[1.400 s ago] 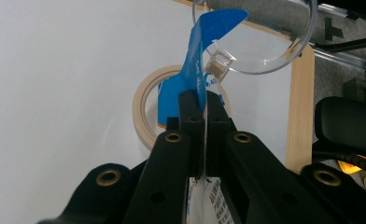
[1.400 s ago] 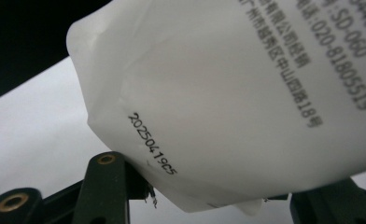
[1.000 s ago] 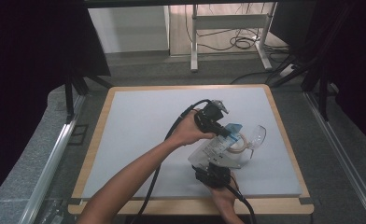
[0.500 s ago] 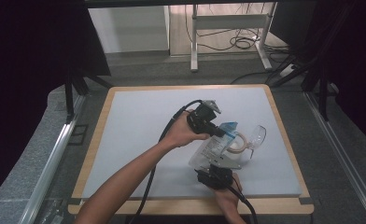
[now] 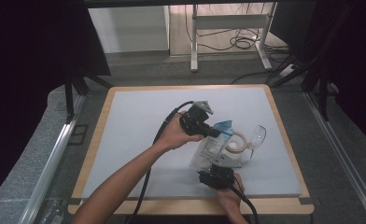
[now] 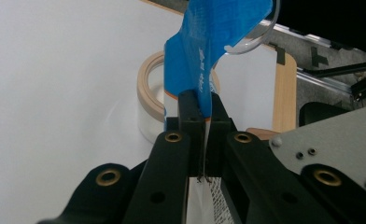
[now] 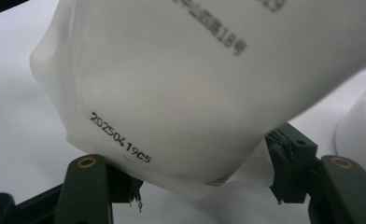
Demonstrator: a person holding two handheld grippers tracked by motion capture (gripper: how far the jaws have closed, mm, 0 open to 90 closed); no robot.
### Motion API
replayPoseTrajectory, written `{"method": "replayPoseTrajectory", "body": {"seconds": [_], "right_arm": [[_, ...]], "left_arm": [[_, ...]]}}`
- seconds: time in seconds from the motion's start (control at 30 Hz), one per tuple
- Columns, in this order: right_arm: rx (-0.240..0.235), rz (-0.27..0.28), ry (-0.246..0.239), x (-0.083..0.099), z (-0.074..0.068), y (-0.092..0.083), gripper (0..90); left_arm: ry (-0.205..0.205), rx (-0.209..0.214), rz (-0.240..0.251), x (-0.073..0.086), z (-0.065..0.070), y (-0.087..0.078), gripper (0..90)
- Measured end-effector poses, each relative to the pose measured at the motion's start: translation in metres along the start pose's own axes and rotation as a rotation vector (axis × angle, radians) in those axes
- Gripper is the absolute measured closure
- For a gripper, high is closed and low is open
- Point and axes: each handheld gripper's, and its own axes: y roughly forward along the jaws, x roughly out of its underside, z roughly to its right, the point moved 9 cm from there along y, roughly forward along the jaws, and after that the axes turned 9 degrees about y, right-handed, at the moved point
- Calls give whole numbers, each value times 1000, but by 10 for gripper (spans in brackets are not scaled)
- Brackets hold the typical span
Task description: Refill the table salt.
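lying on the table right of centre, the pouch runs lengthwise from its blue top edge, pinched tight in the left claw, down between the wide-spread jaws of the right claw; print reads "20250419c5".

White pouch with black print and blue top edge, tan tape ring, pale grey surface with light wood border

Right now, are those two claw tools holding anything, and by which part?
The left gripper pinches the blue top strip of the white pouch. The right gripper has the pouch's bottom between open jaws.
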Motion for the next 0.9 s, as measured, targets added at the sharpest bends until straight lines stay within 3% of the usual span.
{"method": "replayPoseTrajectory", "body": {"seconds": [0.13,0.33,0.5,0.73,0.9], "right_arm": [[3,-4,-3,0,1,0,391],[-14,-4,2,0,2,2,391],[-28,-10,-5,2,-2,3,392],[-89,-18,-28,4,-13,5,390],[-99,-10,-38,1,-15,3,388]], "left_arm": [[-6,-1,17,3,0,-5,895],[-52,-19,76,11,-4,-15,896],[-53,-31,91,16,-6,-20,897],[-85,-39,150,23,-11,-33,897],[-112,-57,169,33,-18,-42,897]]}}
